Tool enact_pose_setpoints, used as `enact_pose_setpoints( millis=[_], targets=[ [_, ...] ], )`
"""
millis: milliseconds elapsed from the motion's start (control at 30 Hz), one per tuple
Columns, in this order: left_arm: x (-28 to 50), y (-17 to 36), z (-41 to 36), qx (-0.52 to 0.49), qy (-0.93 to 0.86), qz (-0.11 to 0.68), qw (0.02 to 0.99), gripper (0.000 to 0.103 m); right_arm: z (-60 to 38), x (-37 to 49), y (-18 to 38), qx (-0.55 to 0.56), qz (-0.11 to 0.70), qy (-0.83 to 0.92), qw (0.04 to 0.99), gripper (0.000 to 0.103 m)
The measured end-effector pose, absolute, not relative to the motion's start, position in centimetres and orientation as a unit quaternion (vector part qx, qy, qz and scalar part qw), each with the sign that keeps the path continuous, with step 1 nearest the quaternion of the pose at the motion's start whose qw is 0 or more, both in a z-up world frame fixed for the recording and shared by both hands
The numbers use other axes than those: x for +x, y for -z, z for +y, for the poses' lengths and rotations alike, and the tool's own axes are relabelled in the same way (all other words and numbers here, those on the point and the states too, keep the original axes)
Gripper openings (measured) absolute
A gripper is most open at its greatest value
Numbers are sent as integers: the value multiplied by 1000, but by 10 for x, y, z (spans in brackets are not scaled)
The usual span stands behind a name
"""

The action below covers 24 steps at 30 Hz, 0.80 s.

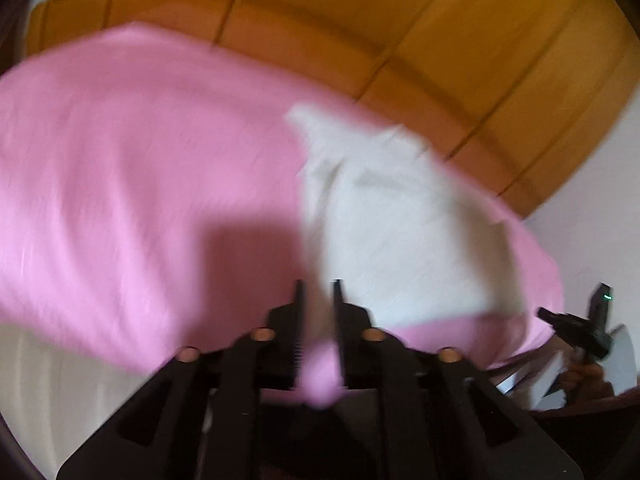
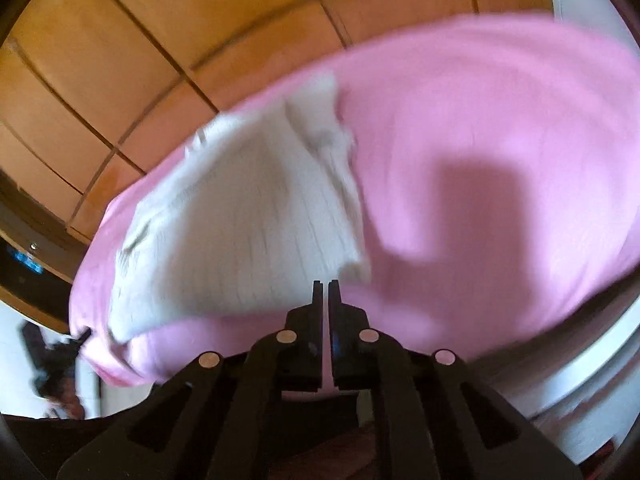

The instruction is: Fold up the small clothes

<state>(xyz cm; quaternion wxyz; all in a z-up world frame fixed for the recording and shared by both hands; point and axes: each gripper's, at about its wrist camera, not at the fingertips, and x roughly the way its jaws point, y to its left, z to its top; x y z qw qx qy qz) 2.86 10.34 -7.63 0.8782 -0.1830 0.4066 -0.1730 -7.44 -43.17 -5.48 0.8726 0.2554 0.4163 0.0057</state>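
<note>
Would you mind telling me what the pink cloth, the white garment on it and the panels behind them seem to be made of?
The pink cloth looks like thin, matte woven fabric: it drapes softly and bunches between the left gripper fingers. The white garment seems a ribbed knit, with fine parallel lines. The orange-brown panels look like smooth wood or laminate with dark seams; motion blur leaves it open.

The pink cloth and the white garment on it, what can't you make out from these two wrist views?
- Left wrist view: motion blur smears the white garment; its type and fold lines are unreadable.
- Left wrist view: the pink cloth bunches between the left tongs, hiding the gripped edge.
- Right wrist view: the right tongs hide the near hem of the cloth; the pinch point is unclear.
- Both views: whatever lies under the cloth is covered.
</note>
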Motion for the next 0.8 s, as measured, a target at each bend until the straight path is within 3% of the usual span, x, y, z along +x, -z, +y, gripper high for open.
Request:
enact_pose_setpoints(
  millis=[33,67,100,200,333,433,467,500,533,600,800],
  targets=[
    [33,65,94,-171,196,393,882,26,-427,-69,48,248,409,-11,878,19],
    [39,60,84,-159,209,389,883,29,-419,-61,41,237,401,-17,885,64],
    [45,57,72,-146,220,387,883,32,-409,-53,36,223,393,-23,892,77],
    [68,62,31,-105,243,396,880,48,-364,-14,33,158,394,-62,903,66],
    [95,83,-17,-40,236,428,871,48,-313,46,54,77,423,-73,900,58],
    [115,103,-25,-32,226,457,860,48,-302,81,76,61,455,-68,886,30],
    [119,109,-25,-32,218,461,859,48,-302,85,84,54,465,-67,881,15],
    [124,119,-24,-37,212,469,856,41,-301,87,90,49,472,-69,877,9],
    [124,124,-23,-40,212,470,856,22,-304,85,92,48,473,-73,876,7],
    [119,126,-20,-44,207,457,864,5,-304,75,90,47,467,-75,880,4],
    [110,84,-10,-67,197,379,902,3,-307,53,52,57,406,-64,910,3]
  ],
)
